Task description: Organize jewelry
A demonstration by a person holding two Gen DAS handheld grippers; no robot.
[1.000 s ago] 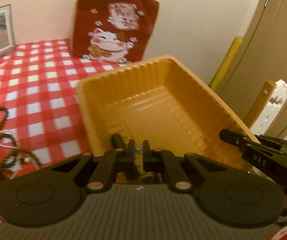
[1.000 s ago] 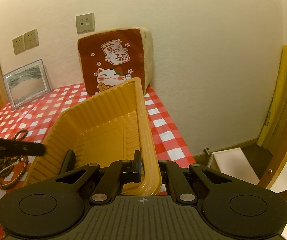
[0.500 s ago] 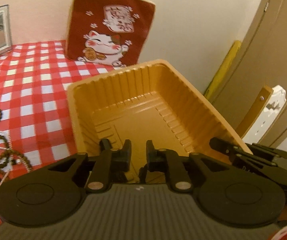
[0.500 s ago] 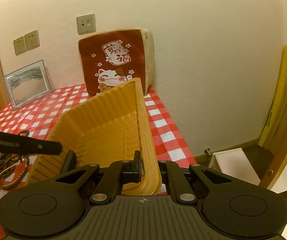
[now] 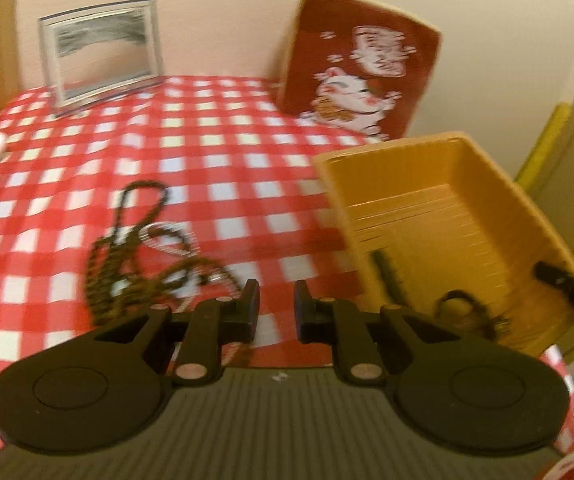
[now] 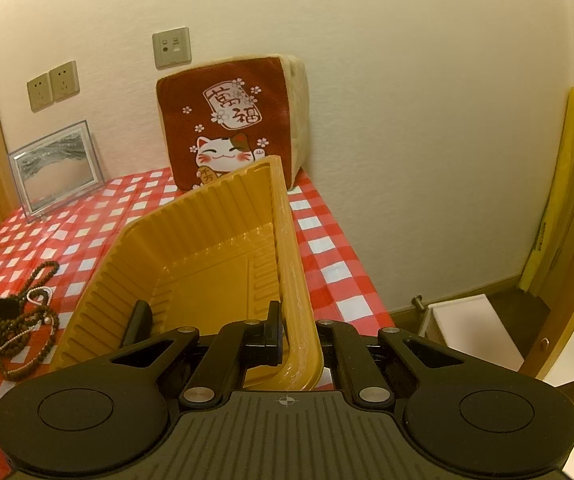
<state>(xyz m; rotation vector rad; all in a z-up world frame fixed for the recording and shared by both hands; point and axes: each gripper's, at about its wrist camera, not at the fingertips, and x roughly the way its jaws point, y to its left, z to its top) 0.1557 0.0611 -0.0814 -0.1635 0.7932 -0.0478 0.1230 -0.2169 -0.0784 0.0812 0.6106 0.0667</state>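
Leftmost, tangled bead strings [image 5: 139, 256] lie on the checked table [image 5: 223, 140], well left of the yellow tray [image 6: 207, 256]. Left gripper [image 5: 275, 312] fingers gape empty over bare cloth beside it. Right gripper [image 6: 297, 336] fingers clamp the tray's right rim at the table edge.

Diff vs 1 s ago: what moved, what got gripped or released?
The left tongs let go of a small piece over the yellow tray, opened, and swung left toward the bead necklaces on the checked cloth. A dark piece now lies in the tray. Unchanged: the right tongs stay clamped on the tray rim, and the necklaces are unmoved.
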